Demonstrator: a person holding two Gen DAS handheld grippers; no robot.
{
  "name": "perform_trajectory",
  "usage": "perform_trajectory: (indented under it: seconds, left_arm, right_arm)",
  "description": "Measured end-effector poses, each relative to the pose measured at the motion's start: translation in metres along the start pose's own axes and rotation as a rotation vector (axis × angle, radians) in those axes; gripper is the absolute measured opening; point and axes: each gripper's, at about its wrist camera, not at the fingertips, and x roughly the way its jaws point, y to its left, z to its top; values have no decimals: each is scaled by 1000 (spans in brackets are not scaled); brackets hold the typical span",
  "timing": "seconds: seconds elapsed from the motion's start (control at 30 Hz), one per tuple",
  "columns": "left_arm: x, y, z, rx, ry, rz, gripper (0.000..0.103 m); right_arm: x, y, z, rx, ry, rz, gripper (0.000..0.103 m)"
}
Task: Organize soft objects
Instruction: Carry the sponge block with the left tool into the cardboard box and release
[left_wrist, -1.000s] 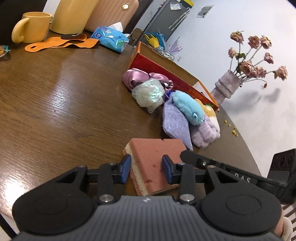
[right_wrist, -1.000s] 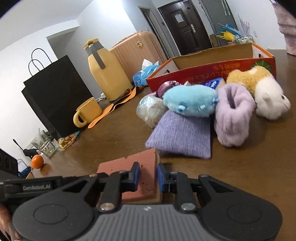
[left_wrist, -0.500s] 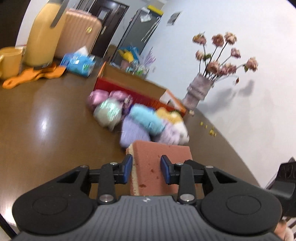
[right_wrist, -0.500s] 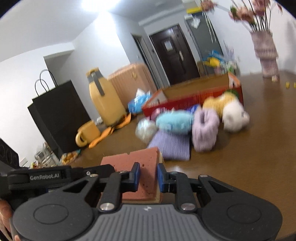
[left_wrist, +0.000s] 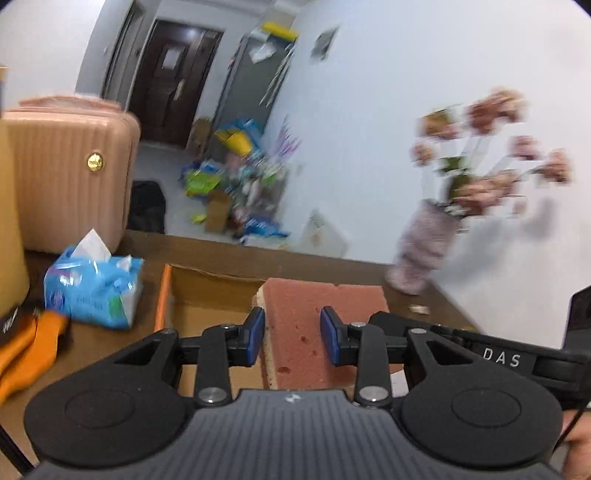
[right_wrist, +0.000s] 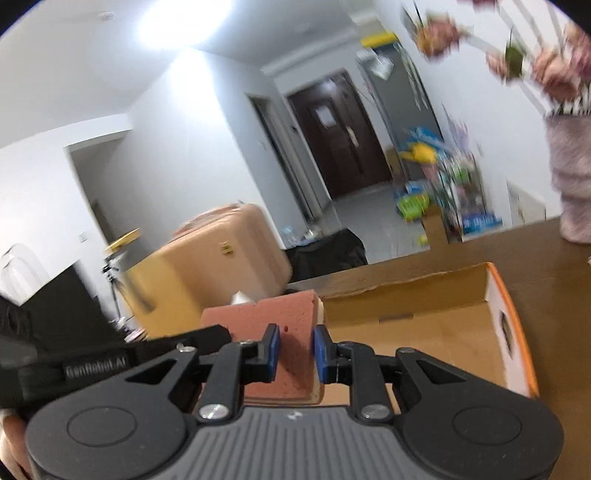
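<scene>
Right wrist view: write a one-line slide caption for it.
Both grippers, right gripper nearest, hold a red sponge over the open cardboard box.

pink suitcase (left_wrist: 70, 173) – behind table; tissue pack (left_wrist: 94, 286); flower vase (left_wrist: 424, 247)

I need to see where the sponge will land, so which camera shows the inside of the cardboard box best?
The right wrist view: the cardboard box shows its open floor and orange edge. The left wrist view catches only one corner, behind the sponge.
</scene>
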Motion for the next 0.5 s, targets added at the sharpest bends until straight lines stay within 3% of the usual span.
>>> perform_trajectory:
  seconds: [0.1, 0.2, 0.27, 0.37, 0.5]
  left_arm:
    - [68, 27, 25, -17, 74, 74, 33]
    - [131, 48, 31, 2, 180, 161, 33]
    - [160, 51, 26, 79, 229, 214, 32]
    - [177, 53, 23, 156, 251, 284, 32]
    - [172, 51, 26, 184, 230, 329, 41]
  right_arm:
    - [85, -22, 28, 21, 96, -42, 20]
    - [156, -50, 33, 120, 204, -82, 19]
    - [191, -59, 32, 134, 266, -105, 19]
    - [226, -69, 23, 154, 344, -112, 20]
    - [227, -64, 18, 116, 333, -133, 22]
